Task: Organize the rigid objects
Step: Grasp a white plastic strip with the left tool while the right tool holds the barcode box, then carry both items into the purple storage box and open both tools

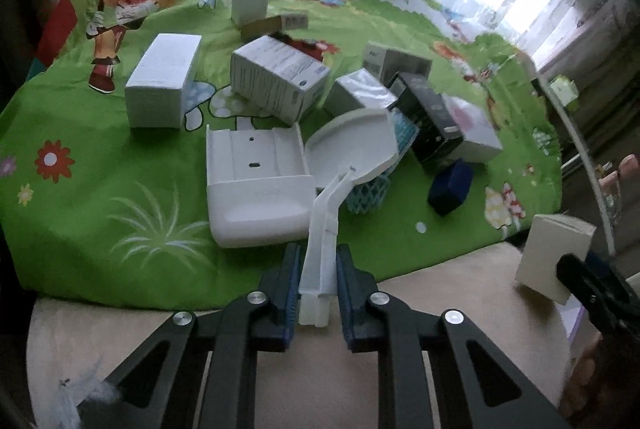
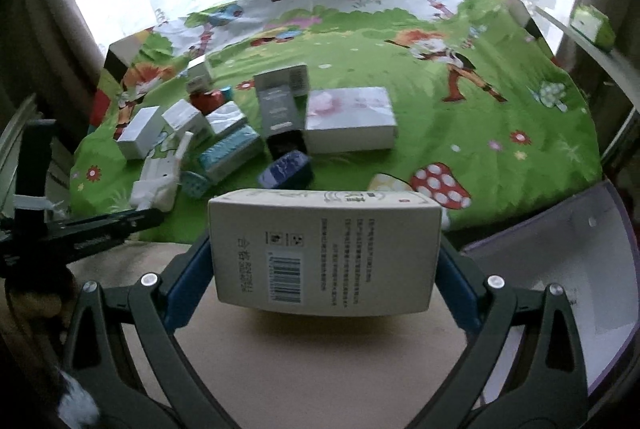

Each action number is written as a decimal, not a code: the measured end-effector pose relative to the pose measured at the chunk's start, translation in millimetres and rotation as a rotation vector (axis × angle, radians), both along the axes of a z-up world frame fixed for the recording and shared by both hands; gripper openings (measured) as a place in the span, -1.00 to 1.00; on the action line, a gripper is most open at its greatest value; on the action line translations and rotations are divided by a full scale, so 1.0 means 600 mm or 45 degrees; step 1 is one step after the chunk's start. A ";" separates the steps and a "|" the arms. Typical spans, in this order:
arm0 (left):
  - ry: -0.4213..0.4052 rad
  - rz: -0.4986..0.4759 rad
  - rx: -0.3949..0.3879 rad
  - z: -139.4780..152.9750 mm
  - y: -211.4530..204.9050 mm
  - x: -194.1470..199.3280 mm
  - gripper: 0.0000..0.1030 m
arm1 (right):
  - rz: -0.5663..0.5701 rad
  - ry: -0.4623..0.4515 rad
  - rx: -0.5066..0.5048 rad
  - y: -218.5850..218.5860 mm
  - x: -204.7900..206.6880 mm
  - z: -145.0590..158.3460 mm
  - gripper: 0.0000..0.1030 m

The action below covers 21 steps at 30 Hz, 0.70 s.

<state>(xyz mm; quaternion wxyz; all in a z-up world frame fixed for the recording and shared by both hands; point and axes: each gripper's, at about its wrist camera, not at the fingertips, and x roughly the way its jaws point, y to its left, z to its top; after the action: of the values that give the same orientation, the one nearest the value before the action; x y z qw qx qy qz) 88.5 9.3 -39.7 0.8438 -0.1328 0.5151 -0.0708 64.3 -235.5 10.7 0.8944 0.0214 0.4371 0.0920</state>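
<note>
Boxes crowd the left and middle of the green cartoon cloth (image 2: 500,101) — a white box (image 1: 164,81), a printed carton (image 1: 280,77), a black box (image 1: 430,117) and a flat pink-white box (image 2: 350,119) stand close together, with only narrow gaps between them. The white plastic case (image 1: 256,185), the teal lattice piece (image 1: 370,191) and the dark blue box (image 1: 450,187) block the near edge. The cloth's right part lies open — as seen from the right wrist — and so does the beige strip (image 1: 440,285) in front.
</note>
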 end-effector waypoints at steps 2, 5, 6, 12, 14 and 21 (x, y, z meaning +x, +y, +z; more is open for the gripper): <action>-0.027 0.012 -0.014 0.009 -0.002 -0.009 -0.65 | -0.016 -0.003 0.008 -0.014 -0.003 -0.001 0.93; -0.057 0.036 -0.038 0.019 -0.001 -0.021 -0.65 | -0.049 -0.010 0.014 -0.040 -0.010 -0.002 0.93; -0.074 0.046 -0.054 0.024 -0.002 -0.028 -0.65 | -0.058 -0.011 0.014 -0.046 -0.011 -0.001 0.93; -0.128 0.053 -0.067 0.045 -0.022 -0.054 -0.65 | -0.126 -0.009 0.024 -0.099 -0.023 -0.006 0.93; -0.138 0.062 -0.080 0.051 -0.026 -0.064 -0.65 | -0.147 -0.010 0.029 -0.115 -0.026 -0.007 0.93; -0.186 0.029 -0.084 0.083 -0.056 -0.083 -0.65 | -0.236 -0.008 0.041 -0.177 -0.036 -0.015 0.93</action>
<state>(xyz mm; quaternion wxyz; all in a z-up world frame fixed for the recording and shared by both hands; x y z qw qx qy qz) 38.9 -24.1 10.0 0.8751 -0.1607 0.4480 -0.0877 42.7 -341.4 1.9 0.8999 0.0760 0.4291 0.0159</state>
